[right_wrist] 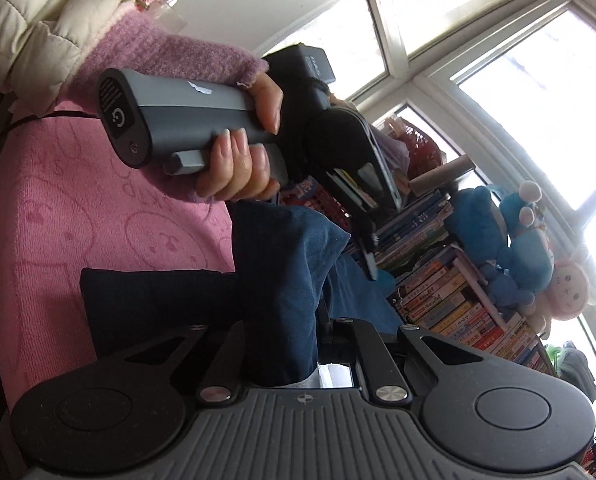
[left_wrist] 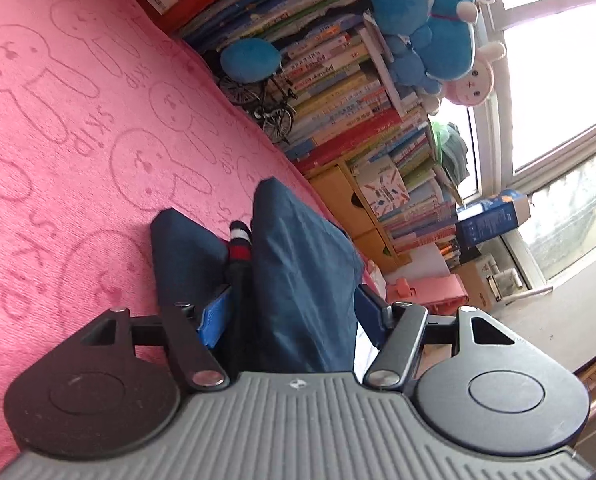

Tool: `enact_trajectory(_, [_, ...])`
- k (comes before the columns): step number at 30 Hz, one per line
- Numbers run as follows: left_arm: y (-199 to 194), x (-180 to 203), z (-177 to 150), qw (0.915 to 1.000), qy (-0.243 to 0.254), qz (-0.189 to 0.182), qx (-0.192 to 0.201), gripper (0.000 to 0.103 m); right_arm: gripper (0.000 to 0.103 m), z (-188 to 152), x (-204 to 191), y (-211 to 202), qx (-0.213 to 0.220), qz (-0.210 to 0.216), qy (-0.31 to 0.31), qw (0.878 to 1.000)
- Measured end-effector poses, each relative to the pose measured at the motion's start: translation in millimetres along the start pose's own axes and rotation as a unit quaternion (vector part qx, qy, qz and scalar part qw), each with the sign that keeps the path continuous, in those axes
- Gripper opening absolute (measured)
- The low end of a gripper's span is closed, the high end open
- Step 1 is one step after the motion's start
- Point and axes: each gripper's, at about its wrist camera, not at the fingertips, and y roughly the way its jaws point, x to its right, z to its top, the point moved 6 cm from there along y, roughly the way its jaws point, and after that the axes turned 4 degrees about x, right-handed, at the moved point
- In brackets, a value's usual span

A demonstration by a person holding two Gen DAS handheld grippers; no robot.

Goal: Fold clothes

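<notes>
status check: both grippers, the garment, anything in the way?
Right gripper shut on navy garment. Left gripper part open, garment fold between its fingers, grip unclear. Garment bunched upright over pink blanket. Book stacks close behind.

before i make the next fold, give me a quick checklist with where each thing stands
1. Right gripper gripping the navy garment: ok, shut with cloth bunched in it.
2. Left gripper gripping: not ok, pads apart, cloth loose between them.
3. Garment flat on the pink rabbit towel: not ok, lifted and creased.
4. Striped trim tucked in: not ok, it shows between the folds.
5. Model bicycle and book stack clear of the cloth: ok, apart.
</notes>
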Motion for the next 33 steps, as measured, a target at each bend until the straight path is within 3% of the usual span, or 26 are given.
enact_trajectory(2, [7.4,0.4,2.4,0.9984,0.036,0.041,0.012,0.025,0.010,0.1,-3.6,-1.4,0.002,0.000,-0.012,1.000])
enact_trajectory(4, [3.5,-4.1,12.1,0.9971,0.034,0.051,0.044,0.018,0.010,0.2,-7.2,-2.8,0.004,0.001,-0.023,1.000])
enact_trajectory(5, [-2.3,-7.9,18.8,0.9953,0.031,0.062,0.068,0.015,0.010,0.4,-8.8,-3.7,0.006,0.001,-0.028,1.000])
enact_trajectory(7, [-23.4,-17.0,33.1,0.9843,0.034,0.117,0.127,0.015,0.010,0.9,-11.7,-6.0,0.008,0.001,-0.034,0.999])
enact_trajectory(10, [-64.7,-20.3,36.0,0.9737,0.039,0.153,0.164,0.014,0.010,0.7,-14.8,-9.2,0.011,-0.002,-0.039,0.999])
enact_trajectory(11, [-77.5,-17.8,30.3,0.9747,0.039,0.148,0.163,0.018,0.010,0.8,-14.6,-10.1,0.013,-0.005,-0.039,0.999])
enact_trajectory(12, [-88.9,-12.5,19.4,0.9790,0.038,0.130,0.152,0.030,0.011,0.9,-14.4,-10.8,0.016,-0.007,-0.039,0.999])
enact_trajectory(13, [-99.5,-7.8,6.1,0.9827,0.034,0.114,0.142,0.036,0.011,1.0,-14.2,-11.5,0.019,-0.010,-0.039,0.999])
enact_trajectory(15, [-119.1,0.7,-24.9,0.9887,0.021,0.084,0.123,0.060,0.011,1.0,-14.7,-13.9,0.025,-0.014,-0.041,0.999])
enact_trajectory(18, [-131.5,6.5,-64.4,0.9952,-0.014,0.042,0.087,0.078,0.012,1.0,-17.8,-19.2,0.033,-0.017,-0.043,0.998])
enact_trajectory(24, [-107.3,-3.3,-90.4,0.9954,-0.070,0.051,0.041,0.080,0.012,4.3,-26.9,-38.1,0.050,-0.018,-0.046,0.998])
enact_trajectory(29, [-103.2,10.9,-86.3,0.9963,-0.050,0.050,0.048,0.077,0.016,7.2,-35.5,-59.2,0.064,-0.030,-0.059,0.996])
enact_trajectory(33, [-122.4,27.3,-87.0,0.9959,-0.033,0.046,0.070,0.077,0.018,11.3,-33.2,-68.3,0.068,-0.033,-0.048,0.996])
